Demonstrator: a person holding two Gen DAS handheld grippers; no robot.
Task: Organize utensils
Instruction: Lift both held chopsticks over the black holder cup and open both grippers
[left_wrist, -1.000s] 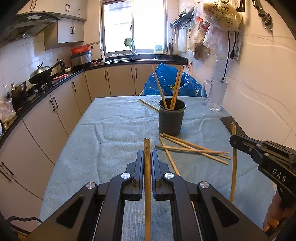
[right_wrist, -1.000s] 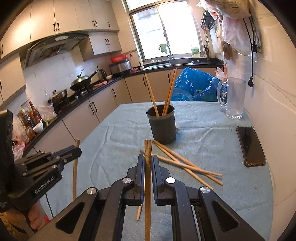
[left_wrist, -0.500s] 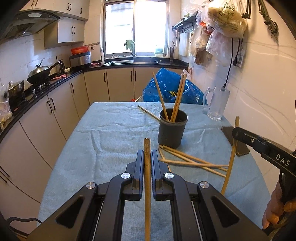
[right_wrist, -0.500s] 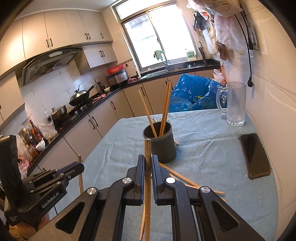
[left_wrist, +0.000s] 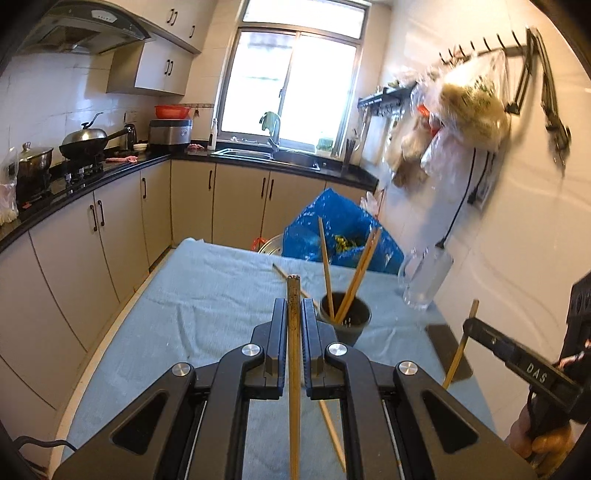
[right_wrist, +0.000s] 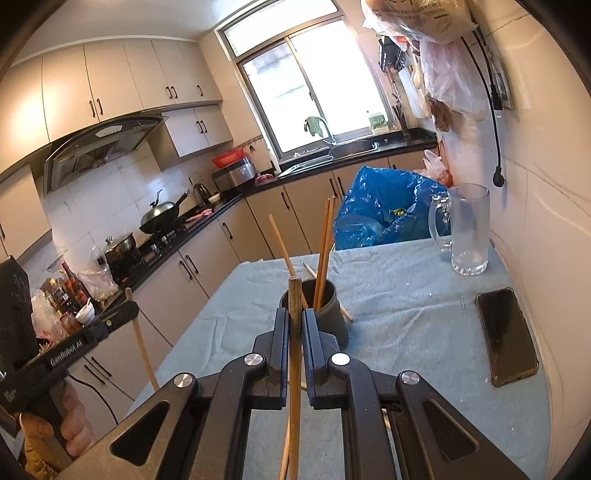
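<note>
Above the blue tablecloth each tool — left, right — clamps one chopstick.

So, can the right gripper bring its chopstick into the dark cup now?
Probably yes. The right gripper holds its chopstick just before the dark cup, whose mouth is open beside three standing chopsticks.

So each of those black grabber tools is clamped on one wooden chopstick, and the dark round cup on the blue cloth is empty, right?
Not quite: the dark round cup is not empty. The right wrist view shows three wooden chopsticks standing in it. The rest holds: the left gripper and right gripper are each clamped on one wooden chopstick, above the blue cloth.
</note>
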